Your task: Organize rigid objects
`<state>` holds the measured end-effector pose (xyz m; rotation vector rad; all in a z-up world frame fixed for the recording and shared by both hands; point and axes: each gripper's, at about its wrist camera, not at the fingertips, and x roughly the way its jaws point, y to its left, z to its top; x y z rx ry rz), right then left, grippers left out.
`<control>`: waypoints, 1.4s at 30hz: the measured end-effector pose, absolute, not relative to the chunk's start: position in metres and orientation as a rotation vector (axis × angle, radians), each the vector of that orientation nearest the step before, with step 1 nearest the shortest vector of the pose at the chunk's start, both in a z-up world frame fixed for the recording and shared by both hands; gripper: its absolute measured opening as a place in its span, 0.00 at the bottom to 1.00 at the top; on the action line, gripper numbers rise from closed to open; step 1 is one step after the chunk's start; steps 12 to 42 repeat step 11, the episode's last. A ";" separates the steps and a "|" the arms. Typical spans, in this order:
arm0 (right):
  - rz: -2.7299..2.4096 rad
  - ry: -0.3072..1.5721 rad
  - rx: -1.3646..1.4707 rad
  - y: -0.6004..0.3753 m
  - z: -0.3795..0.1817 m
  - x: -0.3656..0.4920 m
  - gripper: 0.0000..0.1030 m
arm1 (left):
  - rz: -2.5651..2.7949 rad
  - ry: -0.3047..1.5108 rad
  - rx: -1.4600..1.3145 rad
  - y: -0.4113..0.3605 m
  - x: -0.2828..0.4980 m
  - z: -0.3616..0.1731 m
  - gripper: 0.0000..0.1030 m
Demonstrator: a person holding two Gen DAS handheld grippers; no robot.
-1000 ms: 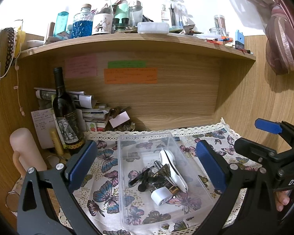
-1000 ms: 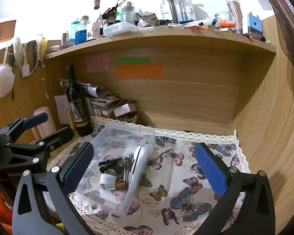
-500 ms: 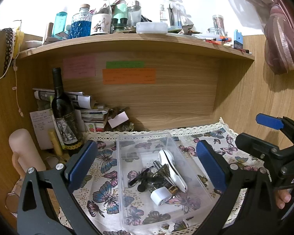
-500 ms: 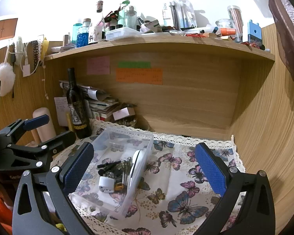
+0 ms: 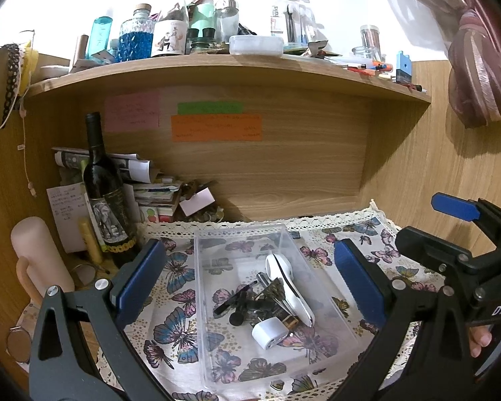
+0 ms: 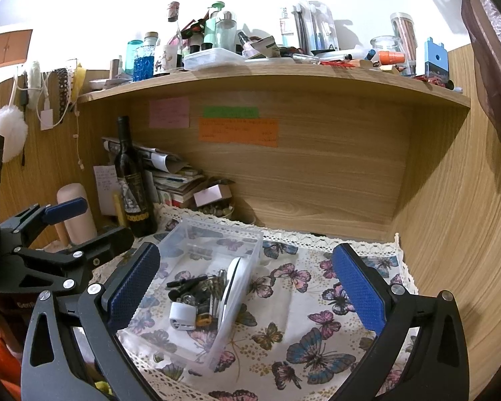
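Clear bin (image 5: 250,371) holds white charger (image 5: 269,331), keys (image 5: 277,292) — both hand-held grippers (image 5: 247,280) (image 6: 245,284) wide, empty.

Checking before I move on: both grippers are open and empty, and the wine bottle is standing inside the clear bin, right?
Not quite. The wine bottle stands outside the clear bin, on the desk to its left, as the left wrist view shows. Both the left gripper and right gripper are open and empty.

Writing on the orange note (image 5: 216,127) and pink note (image 5: 132,113): too small to read. Small dark items piled in the clear bin (image 5: 217,367), at 9 o'clock of the white handle (image 5: 289,287): not identifiable. Left claw (image 5: 250,282) arms cut by bottom edge. Butterfly tablecloth (image 6: 317,351) hides the table surface.
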<state>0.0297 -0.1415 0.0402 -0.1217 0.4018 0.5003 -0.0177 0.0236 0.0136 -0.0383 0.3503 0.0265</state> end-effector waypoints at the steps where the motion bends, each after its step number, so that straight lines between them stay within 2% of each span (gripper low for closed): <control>1: 0.500 0.402 -0.123 -0.142 0.040 0.030 1.00 | 0.026 0.351 -0.039 0.024 -0.017 0.014 0.99; 42: 0.506 0.410 -0.120 -0.140 0.038 0.031 1.00 | 0.024 0.352 -0.037 0.022 -0.017 0.014 0.99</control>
